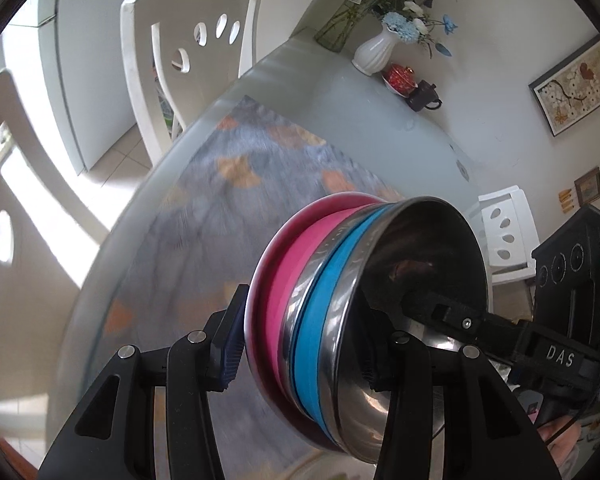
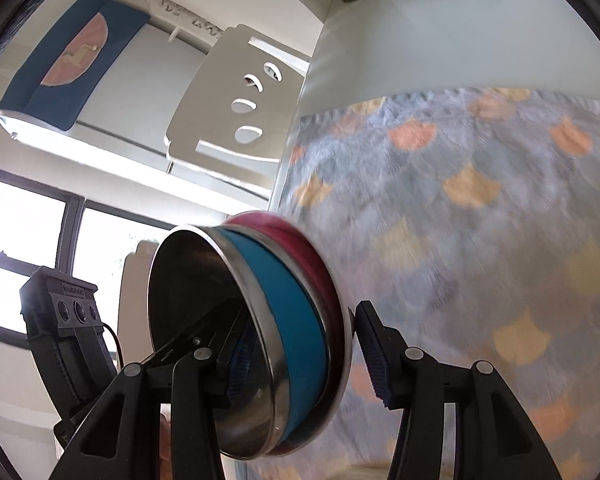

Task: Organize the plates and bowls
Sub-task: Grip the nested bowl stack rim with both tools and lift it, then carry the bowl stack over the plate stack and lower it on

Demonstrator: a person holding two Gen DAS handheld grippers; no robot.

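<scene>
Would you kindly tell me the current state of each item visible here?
Pink bowl: outermost, tipped on its side.
Blue bowl: nested inside it, tipped likewise.
Left gripper: shut on both bowls, one finger inside.
Right gripper: shut on both bowls too.
Mat: flat on the table.
White vase: upright, holding flowers.

Low in the left wrist view, the nested bowls [image 1: 364, 312] sit between the fingers of the left gripper [image 1: 304, 356], one finger outside the stack, one inside its mouth. The right gripper [image 1: 456, 320] reaches into the mouth from the right. Behind the bowls the mat [image 1: 260, 176] lies on the table [image 1: 380, 128]. At the table's far end, upper right, stand a vase [image 1: 374, 54], a teapot [image 1: 424, 96] and a lidded cup [image 1: 398, 76]. A chair [image 1: 188, 52] stands upper left.
</scene>
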